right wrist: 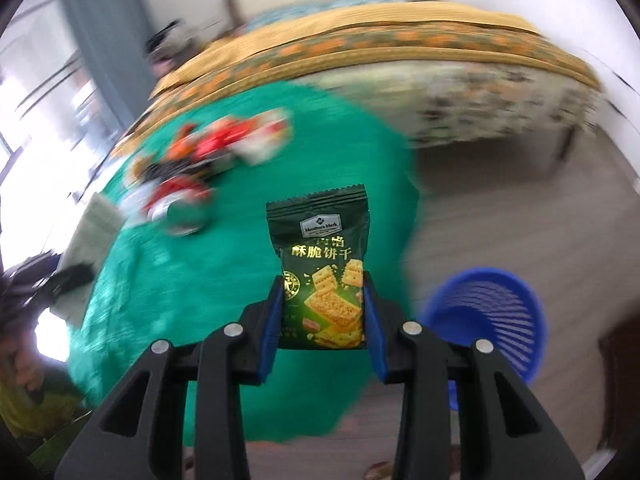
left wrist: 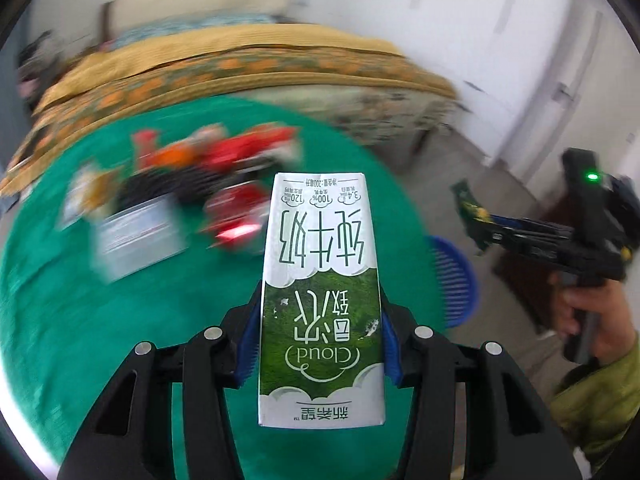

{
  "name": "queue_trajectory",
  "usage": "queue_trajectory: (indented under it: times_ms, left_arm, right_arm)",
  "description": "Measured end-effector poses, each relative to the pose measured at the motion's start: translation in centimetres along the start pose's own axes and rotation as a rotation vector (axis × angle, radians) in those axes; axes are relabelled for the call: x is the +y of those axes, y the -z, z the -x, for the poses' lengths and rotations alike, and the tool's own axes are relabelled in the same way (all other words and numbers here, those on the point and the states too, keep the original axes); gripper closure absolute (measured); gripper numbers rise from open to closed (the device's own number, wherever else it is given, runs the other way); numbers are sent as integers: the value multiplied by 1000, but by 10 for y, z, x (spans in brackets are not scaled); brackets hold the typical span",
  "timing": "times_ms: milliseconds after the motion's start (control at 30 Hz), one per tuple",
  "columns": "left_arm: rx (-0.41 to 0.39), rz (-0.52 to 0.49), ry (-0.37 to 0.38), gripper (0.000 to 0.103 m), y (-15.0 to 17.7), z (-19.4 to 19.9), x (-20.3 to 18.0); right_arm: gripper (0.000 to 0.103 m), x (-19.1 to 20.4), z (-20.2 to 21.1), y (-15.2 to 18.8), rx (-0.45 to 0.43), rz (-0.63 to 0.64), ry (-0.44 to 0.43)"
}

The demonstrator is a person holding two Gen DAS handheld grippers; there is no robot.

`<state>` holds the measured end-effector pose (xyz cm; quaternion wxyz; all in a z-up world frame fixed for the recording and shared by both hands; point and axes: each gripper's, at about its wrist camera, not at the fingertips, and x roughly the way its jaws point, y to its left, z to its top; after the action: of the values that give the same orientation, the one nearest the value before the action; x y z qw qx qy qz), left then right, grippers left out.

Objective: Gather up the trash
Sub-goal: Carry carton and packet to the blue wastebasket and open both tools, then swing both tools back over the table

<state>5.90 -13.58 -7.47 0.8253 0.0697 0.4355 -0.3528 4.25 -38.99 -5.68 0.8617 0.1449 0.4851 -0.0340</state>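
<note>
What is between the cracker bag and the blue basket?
Only bare floor and the green cloth's edge lie between cracker bag and blue basket, in the right wrist view.

1 carton (left wrist: 320, 300); 1 pkt (right wrist: 320, 272); 1 bin (right wrist: 492, 320)

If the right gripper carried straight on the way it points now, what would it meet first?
Most likely the green cloth: the right gripper, shut on the cracker packet, aims down at its near edge. The blue basket sits off to the right of that line. Blur leaves depth uncertain.
</note>
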Motion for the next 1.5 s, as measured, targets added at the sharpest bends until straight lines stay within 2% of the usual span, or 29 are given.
queue_trajectory:
  times_ms: [167,300,467,633,700,733,767,800,900,933,1033,1133,1200,1333,1500]
  left_arm:
    - [47,-87,114,54,-32,-57,-86]
    - [117,-128,162,54,-46,-126,-143]
    - [182,-148,180,54,-51,-197,-179]
    - [222,-167,189,53,-50,-252,-207]
    - [221,-175,197,50,-51,-272,-215]
    - [222,-177,202,37,-50,-278,-219]
    - [217,-173,201,30,-50,-284,-221]
    - [206,-169,194,29,-50,-286,-222]
    - [166,-160,175,20,-54,-276,-220]
    - [143,-160,175,17,-54,-268,-218]
    - [52,-173,164,11,-54,-226,-211]
    - [-18,-188,154,7,-49,-182,-202]
    - [-53,-192,128,5,-40,-152,-190]
    - [-61,-168,69,5,-14,-111,-150]
    - [-42,-92,-50,5,29,-71,-71]
  right_arm:
    - [67,-96,19,10,-20,-139,114]
    - [67,-148,15,18,-13,-236,148]
    - [67,-204,3,32,1,-361,141]
    - [67,-236,-9,42,10,-439,122]
    - [63,-247,-15,44,12,-465,97]
    - [47,-252,-16,45,8,-481,82]
    - [38,-255,-18,43,4,-493,71]
    - [38,-257,-16,44,0,-504,67]
    - [32,-258,-5,41,-44,-503,72]
    - [27,-255,2,41,-70,-492,90]
    - [23,-247,13,34,-117,-460,123]
    - [14,-226,27,29,-195,-393,177]
    - [13,-203,38,28,-266,-328,229]
    - [13,-162,41,23,-326,-216,272]
    - [13,-93,25,25,-338,-86,216]
